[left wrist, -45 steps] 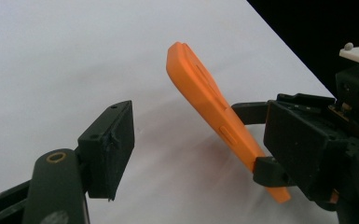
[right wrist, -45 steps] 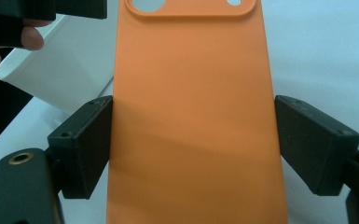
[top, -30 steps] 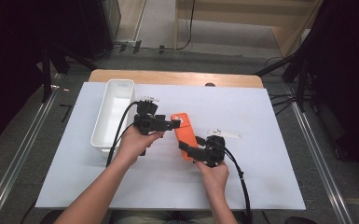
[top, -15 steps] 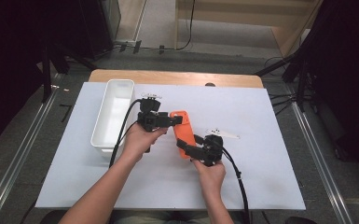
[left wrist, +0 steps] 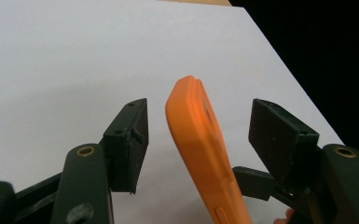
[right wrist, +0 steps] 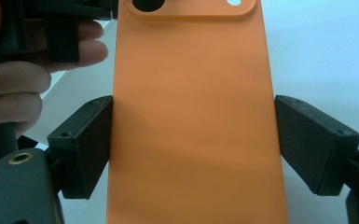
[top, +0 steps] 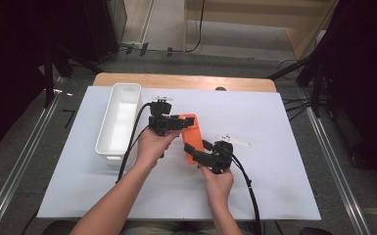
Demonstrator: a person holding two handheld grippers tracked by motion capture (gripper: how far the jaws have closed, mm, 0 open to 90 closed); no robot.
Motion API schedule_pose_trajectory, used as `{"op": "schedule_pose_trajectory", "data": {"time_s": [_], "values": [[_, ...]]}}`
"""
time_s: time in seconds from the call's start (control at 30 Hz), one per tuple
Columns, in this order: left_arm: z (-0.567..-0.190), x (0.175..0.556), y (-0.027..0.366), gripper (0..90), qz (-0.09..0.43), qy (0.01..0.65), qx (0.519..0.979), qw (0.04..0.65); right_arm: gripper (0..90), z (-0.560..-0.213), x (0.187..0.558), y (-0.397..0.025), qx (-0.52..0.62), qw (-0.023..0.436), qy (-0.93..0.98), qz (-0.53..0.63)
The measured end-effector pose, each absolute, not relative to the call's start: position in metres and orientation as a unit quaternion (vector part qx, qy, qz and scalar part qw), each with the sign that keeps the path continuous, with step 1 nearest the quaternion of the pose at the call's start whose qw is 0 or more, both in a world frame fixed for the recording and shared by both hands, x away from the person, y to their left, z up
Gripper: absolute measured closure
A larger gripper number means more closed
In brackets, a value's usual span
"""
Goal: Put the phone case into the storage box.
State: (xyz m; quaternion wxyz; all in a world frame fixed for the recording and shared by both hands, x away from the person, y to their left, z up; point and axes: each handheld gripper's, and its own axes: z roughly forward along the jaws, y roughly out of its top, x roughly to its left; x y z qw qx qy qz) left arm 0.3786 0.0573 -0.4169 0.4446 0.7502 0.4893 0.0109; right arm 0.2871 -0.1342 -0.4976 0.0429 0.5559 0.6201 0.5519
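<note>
The desk (top: 274, 196) spans the middle of the high view, covered by a white sheet, with a strip of bare wood showing along its far edge at the upper centre. A long white tray (top: 119, 122) stands directly on it at the centre left, running lengthwise away from the person, its inside bare. An orange phone case (top: 192, 137) is at the centre of the frame; whether it rests on the desk cannot be told. Just right of centre lies a small white piece (top: 233, 140), too small to identify.
</note>
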Motion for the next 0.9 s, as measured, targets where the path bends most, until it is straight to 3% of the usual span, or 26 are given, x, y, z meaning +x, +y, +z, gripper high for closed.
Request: {"op": "schedule_pose_trajectory", "data": {"time_s": [0.37,0.67,0.9], "values": [[-0.4183,0.3751,0.0551,51.4,0.011,0.506,0.727,0.464,15.0,-0.4995,0.2848,-0.1303,0.557,0.044,0.616,0.555],[-0.4223,0.3754,0.0599,69.5,0.007,0.531,0.696,0.483,15.0,-0.5001,0.2851,-0.1291,0.557,0.040,0.613,0.559],[-0.4228,0.3747,0.0605,72.5,0.007,0.535,0.690,0.488,15.0,-0.5017,0.2858,-0.1259,0.555,0.042,0.616,0.557]]}}
